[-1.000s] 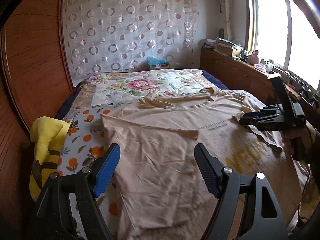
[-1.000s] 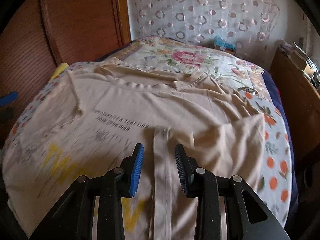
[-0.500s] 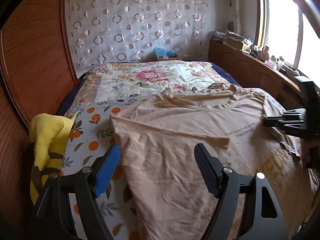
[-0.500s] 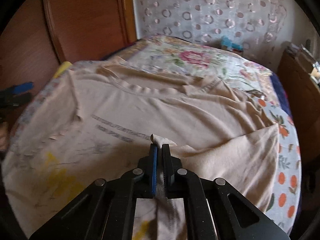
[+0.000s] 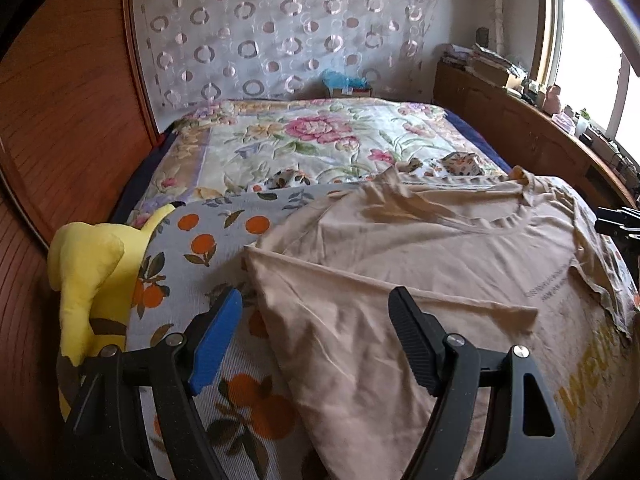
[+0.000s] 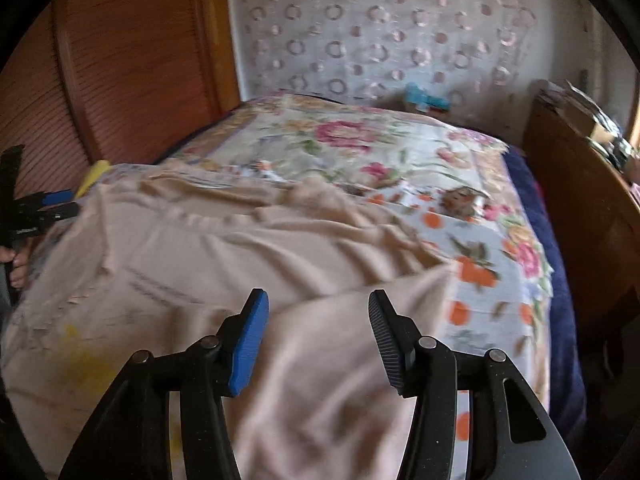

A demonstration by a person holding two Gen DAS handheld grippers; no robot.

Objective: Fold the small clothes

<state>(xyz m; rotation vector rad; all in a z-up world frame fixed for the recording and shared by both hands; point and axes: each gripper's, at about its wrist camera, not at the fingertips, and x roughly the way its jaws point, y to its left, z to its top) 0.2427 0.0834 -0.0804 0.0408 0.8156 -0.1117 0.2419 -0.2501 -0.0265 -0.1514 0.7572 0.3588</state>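
A beige T-shirt (image 5: 420, 264) with dark text and yellow letters lies spread on the bed, one side folded in over its front. It also shows in the right wrist view (image 6: 248, 264), blurred. My left gripper (image 5: 316, 340) is open and empty above the shirt's folded left edge. My right gripper (image 6: 316, 340) is open and empty above the folded flap on the right side. The right gripper's tip shows at the right edge of the left wrist view (image 5: 620, 224). The left gripper shows at the left edge of the right wrist view (image 6: 36, 212).
The bed has an orange-print sheet (image 5: 200, 240) and a floral quilt (image 5: 320, 136) behind it. A yellow plush toy (image 5: 92, 272) lies at the left bed edge. A wooden wardrobe (image 5: 60, 100) stands left, a cluttered wooden counter (image 5: 520, 108) right.
My right gripper was shut on a fold of the shirt half a second ago; it has let go and now stands open. My left gripper has drifted left, staying open.
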